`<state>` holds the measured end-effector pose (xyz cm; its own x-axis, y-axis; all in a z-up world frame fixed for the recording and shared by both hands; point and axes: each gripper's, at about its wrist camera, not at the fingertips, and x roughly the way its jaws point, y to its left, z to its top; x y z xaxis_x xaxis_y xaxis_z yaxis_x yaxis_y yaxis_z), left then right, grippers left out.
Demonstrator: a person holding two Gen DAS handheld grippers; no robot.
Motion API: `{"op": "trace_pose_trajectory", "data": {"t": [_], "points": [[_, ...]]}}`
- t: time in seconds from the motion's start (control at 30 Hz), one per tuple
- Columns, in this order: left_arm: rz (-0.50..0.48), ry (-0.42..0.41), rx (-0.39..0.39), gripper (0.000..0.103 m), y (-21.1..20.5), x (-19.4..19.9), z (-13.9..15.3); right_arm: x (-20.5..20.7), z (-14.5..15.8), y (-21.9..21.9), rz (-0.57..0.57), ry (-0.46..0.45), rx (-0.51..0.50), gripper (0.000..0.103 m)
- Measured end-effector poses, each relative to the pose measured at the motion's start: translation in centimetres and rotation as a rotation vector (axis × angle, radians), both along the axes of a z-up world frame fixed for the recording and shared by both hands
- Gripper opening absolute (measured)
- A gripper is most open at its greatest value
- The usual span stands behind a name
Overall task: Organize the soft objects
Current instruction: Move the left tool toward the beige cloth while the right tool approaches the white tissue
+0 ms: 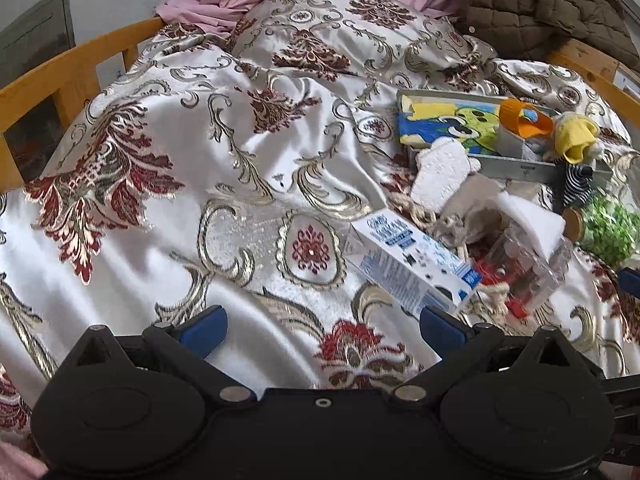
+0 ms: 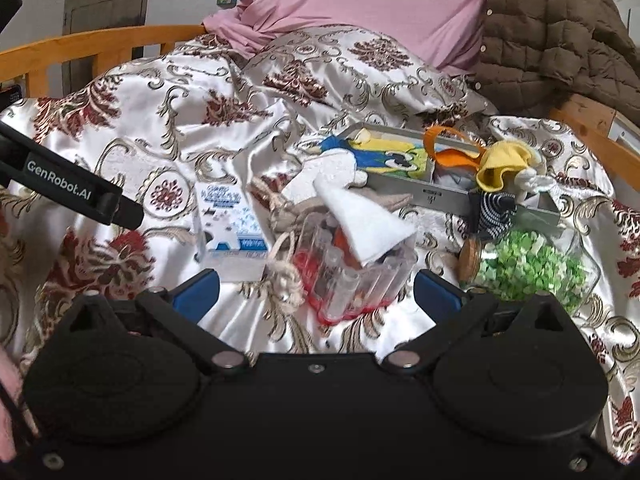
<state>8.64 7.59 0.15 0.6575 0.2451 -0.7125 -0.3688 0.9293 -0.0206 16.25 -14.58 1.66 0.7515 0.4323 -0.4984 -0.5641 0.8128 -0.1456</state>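
- Right gripper [image 2: 316,294]: jaws spread wide and empty, poised low over the satin bedspread [image 2: 168,128], directly before a clear plastic box [image 2: 360,276] with red contents.
- A white cloth [image 2: 362,220] is draped on that box's top, touching it; this appears to be the nearest soft item within reach.
- Left gripper [image 1: 322,326]: jaws likewise spread and holding nothing, hovering above bare bedspread, with a blue-and-white carton [image 1: 408,262] just beside its right finger.
- Knotted rope [image 2: 286,280] lies between the carton and the clear box, partly under both.
- Farther out, a grey metal tray [image 2: 436,194] already holds a cartoon-print cloth [image 2: 394,156], an orange strap [image 2: 450,152] and a yellow sock [image 2: 500,164]; a striped sock [image 2: 494,210] hangs over its front wall.
- A corked glass jar [image 2: 528,264] of green bits lies on its side near the tray.
- Judged step: sorting under way, approach before a pick. The next move calls for the right gripper to advance, pinch the white cloth's free edge without catching the hard box, then carry it to the tray.
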Motion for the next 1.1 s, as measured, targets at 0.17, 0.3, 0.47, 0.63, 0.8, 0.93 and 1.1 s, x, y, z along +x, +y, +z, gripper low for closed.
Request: {"op": "trace_pose_trajectory", "data": {"t": [0.17,0.3,0.47,0.63,0.8,0.93,1.1], "points": [[0.004,-0.037,0.021,0.102,0.1,0.8,0.5,0.7,-0.2,0.1,-0.023,-0.011,0.016,0.102],[-0.042,-0.085,0.054,0.102,-0.3,1.8,1.0,1.0,-0.2,0.1,-0.029,-0.049,0.007,0.102],[-0.112,-0.129,0.072,0.102,-0.4,3.6,1.4,1.7,-0.1,0.1,-0.063,-0.084,0.014,0.102],[-0.170,-0.158,0.061,0.102,-0.1,5.6,1.1,2.6,-0.2,-0.2,-0.100,-0.095,0.020,0.102],[-0.238,-0.189,0.073,0.102,0.0,8.0,0.6,3.6,-0.3,-0.4,-0.136,-0.097,0.035,0.102],[-0.279,-0.187,0.043,0.102,0.5,9.9,-0.3,4.4,-0.6,-0.3,-0.140,-0.099,0.038,0.102],[-0.339,-0.211,-0.005,0.102,1.4,11.9,-0.9,5.6,-0.9,0.8,-0.140,-0.132,0.024,0.102]]}}
